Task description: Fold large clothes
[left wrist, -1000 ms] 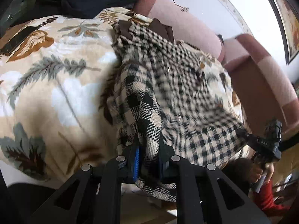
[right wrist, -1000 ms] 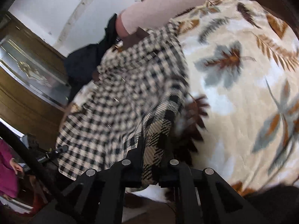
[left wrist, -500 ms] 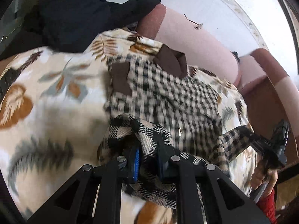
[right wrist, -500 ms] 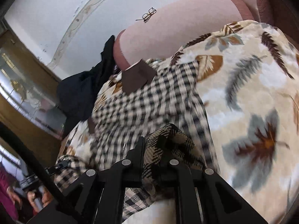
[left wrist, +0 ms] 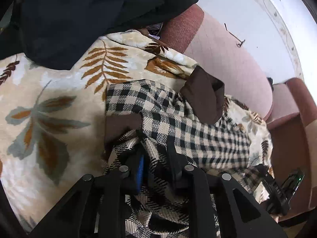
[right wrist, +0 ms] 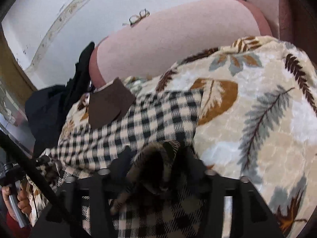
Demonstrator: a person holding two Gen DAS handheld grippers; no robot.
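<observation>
A cream and black checked garment [left wrist: 198, 134] with a brown collar [left wrist: 204, 97] lies on a leaf-patterned blanket [left wrist: 59, 109]. Its lower hem is folded up over the body, close to the collar. My left gripper [left wrist: 156, 158] has a bunched fold of the hem filling the narrow gap between its jaws, which are opening. In the right wrist view the checked garment [right wrist: 148, 123] and its collar [right wrist: 109, 105] lie ahead. My right gripper [right wrist: 156, 156] is opening wide, and a loose hump of the hem stands between its fingers untouched by the pads.
The blanket [right wrist: 257, 129] covers a pink sofa [left wrist: 227, 59]. A heap of black clothes [left wrist: 69, 19] lies at the far left end. Glasses [right wrist: 138, 17] rest on the sofa back. A person's hand [right wrist: 19, 198] grips the other gripper's handle at lower left.
Both grippers carried the hem forward over the garment toward the collar, folding it in half. The right jaws sprang open and let the fold go; the left jaws widened slightly.
</observation>
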